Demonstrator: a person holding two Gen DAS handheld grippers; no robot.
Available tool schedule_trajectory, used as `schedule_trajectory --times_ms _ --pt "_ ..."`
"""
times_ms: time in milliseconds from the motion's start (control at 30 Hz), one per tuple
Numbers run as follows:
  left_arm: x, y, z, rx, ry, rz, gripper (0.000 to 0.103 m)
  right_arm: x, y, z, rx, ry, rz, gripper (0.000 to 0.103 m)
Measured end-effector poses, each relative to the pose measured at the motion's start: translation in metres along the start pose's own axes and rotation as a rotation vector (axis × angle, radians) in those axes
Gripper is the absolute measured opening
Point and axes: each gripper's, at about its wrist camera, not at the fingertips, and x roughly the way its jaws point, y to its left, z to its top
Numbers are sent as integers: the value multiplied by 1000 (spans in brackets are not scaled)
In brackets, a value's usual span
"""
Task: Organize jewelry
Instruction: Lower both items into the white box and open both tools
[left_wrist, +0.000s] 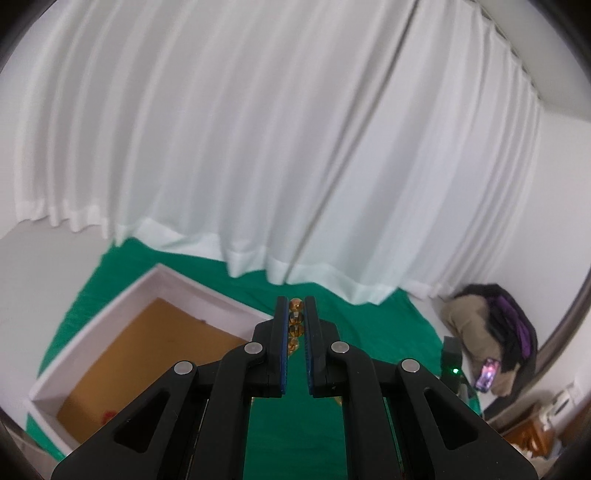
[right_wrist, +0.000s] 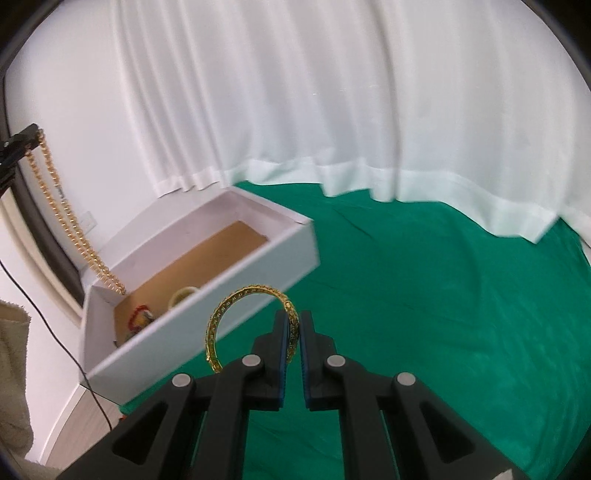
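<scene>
White curtains (right_wrist: 332, 110) hang behind a green cloth (right_wrist: 424, 295). Left of frame in the right wrist view, the white box (right_wrist: 207, 325) sits open; the left gripper (left_wrist: 296, 317) pinches an amber bead necklace (right_wrist: 62, 214) dangling over it. The right gripper (right_wrist: 294, 332) clamps a gold bangle (right_wrist: 236, 299). Likely next: lower both into the box, then release. No writing legible

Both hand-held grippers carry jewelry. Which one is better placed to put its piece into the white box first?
Probably the left hand-held gripper: its bead necklace already hangs into the white box corner. The right hand-held gripper holds the gold bangle before the near wall.
</scene>
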Motion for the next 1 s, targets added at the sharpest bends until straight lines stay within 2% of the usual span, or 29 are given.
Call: schedule_trajectory --times_ms 167,367,500,633,767,933,967,1000 --pt "-9 35 2 -48 -15 60 5 19 33 30 -42 -1 61 6" --pt "0 77 -7 -87 14 138 5 52 83 71 -103 -3 128 6" --pt "20 99 -21 -106 56 172 5 98 114 87 -142 37 128 6" --pt "46 118 -38 -108 107 224 5 151 128 87 -151 101 121 6" --pt "74 137 -60 -133 183 257 5 199 135 74 -162 171 107 6" --pt "101 148 -90 -99 270 342 6 227 144 56 -202 216 81 8" --pt "103 148 -96 -89 278 370 11 230 146 54 -208 222 85 8" --pt "104 148 -102 -84 285 387 29 231 147 52 -207 221 83 12"
